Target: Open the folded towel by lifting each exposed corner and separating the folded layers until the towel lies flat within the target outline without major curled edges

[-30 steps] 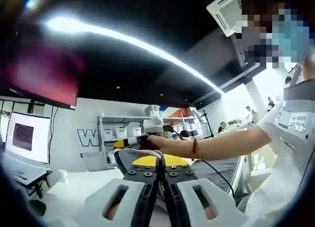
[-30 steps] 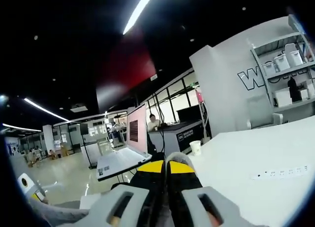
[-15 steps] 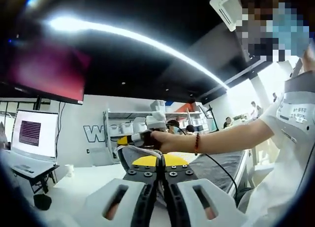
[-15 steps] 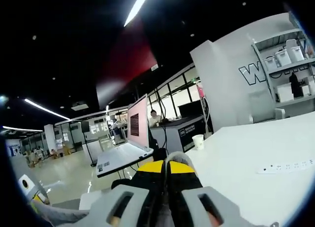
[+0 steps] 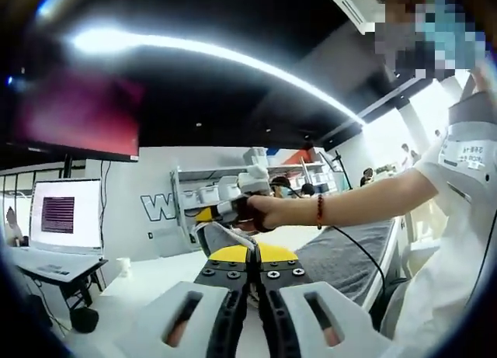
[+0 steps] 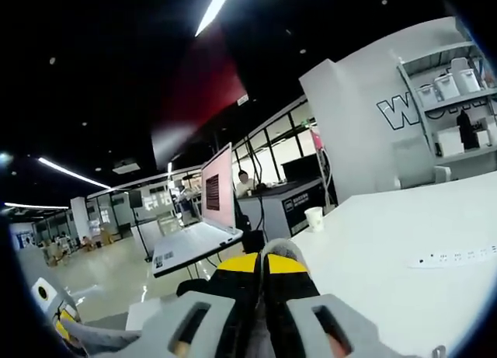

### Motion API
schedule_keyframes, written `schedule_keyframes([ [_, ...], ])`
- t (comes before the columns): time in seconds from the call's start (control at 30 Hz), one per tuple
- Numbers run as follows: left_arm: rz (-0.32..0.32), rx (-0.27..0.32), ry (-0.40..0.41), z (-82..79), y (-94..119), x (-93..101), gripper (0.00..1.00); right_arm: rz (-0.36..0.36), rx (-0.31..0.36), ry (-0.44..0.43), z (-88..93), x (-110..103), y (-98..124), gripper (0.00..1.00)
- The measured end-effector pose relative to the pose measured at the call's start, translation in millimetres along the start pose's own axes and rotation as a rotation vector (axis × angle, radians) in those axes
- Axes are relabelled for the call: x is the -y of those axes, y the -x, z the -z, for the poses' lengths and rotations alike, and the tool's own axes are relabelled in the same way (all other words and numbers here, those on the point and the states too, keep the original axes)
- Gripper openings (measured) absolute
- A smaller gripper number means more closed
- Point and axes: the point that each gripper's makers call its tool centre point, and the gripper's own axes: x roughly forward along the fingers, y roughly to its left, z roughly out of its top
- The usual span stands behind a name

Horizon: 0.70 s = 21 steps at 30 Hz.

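Both tools (image 5: 251, 258) lifted, towel (image 6: 279, 249) (grey) pinched.

Left gripper view tilts upward along its own jaws, across the white desk (image 5: 155, 276) toward the shelving (image 5: 210, 199) — right gripper view aims low over that desk (image 6: 388, 241), probably the same lettered wall (image 6: 365, 133) — both share it.

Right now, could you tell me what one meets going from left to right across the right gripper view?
Laptop → person seated behind a counter → paper cup → power strip → shelf of white bins.
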Motion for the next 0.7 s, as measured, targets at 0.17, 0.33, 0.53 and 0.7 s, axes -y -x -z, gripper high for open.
schedule_keyframes([
  [0.17,0.006,-0.007,-0.013,2.0,2,2.0,0.0,-0.002,-0.007,-0.001,2.9,-2,-4,0.0],
  [0.33,-0.005,-0.011,-0.007,5.0,6,-2.8,0.0,-0.004,-0.025,-0.012,10.4,-1,-8,0.0],
  [0.53,-0.01,-0.027,-0.01,9.4,9,-3.8,0.0,-0.008,-0.033,-0.027,18.1,2,-14,0.0],
  [0.7,-0.012,-0.041,-0.004,15.1,10,-6.4,0.0,-0.004,-0.04,-0.03,27.5,2,-13,0.0],
])
